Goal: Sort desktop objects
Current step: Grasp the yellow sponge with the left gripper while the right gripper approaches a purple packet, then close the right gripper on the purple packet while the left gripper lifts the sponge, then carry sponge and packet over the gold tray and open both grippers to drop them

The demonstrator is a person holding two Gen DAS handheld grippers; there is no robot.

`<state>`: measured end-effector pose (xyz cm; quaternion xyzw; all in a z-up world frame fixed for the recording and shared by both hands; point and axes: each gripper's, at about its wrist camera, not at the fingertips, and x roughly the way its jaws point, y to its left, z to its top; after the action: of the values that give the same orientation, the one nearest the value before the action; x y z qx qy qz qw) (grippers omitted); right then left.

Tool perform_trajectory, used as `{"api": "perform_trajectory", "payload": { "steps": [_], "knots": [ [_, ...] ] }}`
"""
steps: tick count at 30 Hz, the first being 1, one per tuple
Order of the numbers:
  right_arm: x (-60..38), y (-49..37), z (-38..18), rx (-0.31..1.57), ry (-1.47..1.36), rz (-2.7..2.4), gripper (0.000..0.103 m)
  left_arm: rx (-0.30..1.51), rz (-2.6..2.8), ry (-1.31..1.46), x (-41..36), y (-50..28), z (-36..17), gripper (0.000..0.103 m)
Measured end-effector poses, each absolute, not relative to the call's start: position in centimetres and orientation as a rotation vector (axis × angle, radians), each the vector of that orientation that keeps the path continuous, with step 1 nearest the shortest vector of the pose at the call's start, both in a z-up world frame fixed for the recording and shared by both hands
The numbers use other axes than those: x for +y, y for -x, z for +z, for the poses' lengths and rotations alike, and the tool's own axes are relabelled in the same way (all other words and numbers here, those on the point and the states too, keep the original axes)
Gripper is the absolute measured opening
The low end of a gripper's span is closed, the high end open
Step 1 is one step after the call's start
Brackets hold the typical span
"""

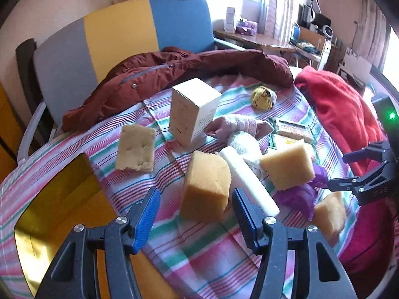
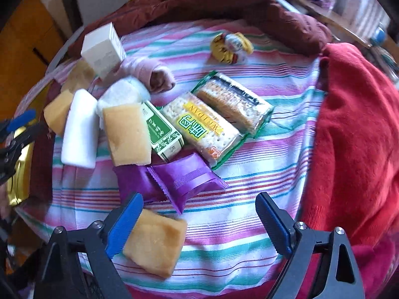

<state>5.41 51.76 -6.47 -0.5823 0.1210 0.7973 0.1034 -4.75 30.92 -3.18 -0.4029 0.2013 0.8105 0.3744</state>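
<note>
Several yellow sponges lie on the striped cloth [image 1: 199, 249]. My left gripper [image 1: 195, 215] is open and empty, just in front of the nearest sponge [image 1: 205, 190]. A white foam bar [image 1: 249, 183] leans beside that sponge. My right gripper [image 2: 199, 220] is open and empty, with a sponge [image 2: 157, 243] lying by its left finger. Purple packets [image 2: 179, 177], two cracker packs [image 2: 217, 124], a green box [image 2: 162, 134], another sponge [image 2: 127, 134] and the white bar [image 2: 79, 134] lie ahead of it. The right gripper also shows in the left wrist view [image 1: 344, 172].
A white carton [image 1: 193, 111] stands upright mid-cloth, with rolled pink and white cloths [image 1: 239, 129] beside it. A yellow wrapped ball [image 1: 263, 97] lies farther back. A maroon jacket [image 1: 174, 74] and a red blanket [image 1: 344, 109] border the cloth. A gold tray [image 1: 62, 214] sits at left.
</note>
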Motion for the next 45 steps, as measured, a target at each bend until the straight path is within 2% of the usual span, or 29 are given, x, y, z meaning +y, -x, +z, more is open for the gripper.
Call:
{"api": "perform_trajectory", "payload": {
  "steps": [6,9,10,12,16,20,29,41,45],
  "knots": [
    [52.8,-3.6,-8.4,0.343,1.828,2.316,0.092,0.542,2.026,1.067,32.5,6.1,-4.9,0.060],
    [53.1,-2.8,-9.2,0.382,1.881,2.312,0.079,0.557,2.006,1.085,33.2,6.7,-6.0,0.059],
    [53.1,-2.6,-9.2,0.390,1.885,2.329,0.074,0.552,1.993,1.095,33.3,6.8,-6.3,0.054],
    [52.9,-2.3,-9.2,0.379,1.908,2.339,0.071,0.543,1.961,1.121,33.5,7.1,-7.0,0.046],
    [53.0,-2.0,-9.6,0.402,1.951,2.350,0.058,0.518,1.965,1.101,33.2,7.1,-7.1,0.043],
    [53.1,-2.0,-9.4,0.391,1.946,2.373,0.052,0.446,1.952,1.094,32.2,7.0,-6.4,0.041],
    [52.5,-2.6,-8.1,0.270,1.906,2.412,0.044,0.361,1.982,1.021,29.8,5.1,-3.7,0.040],
    [54.0,-6.6,-3.2,0.277,1.694,2.467,0.044,0.216,2.011,0.907,26.0,1.7,1.1,0.040],
    [50.7,-7.3,-2.1,0.266,1.645,2.493,0.044,0.166,2.045,0.908,23.9,1.5,1.8,0.040]
  ]
}}
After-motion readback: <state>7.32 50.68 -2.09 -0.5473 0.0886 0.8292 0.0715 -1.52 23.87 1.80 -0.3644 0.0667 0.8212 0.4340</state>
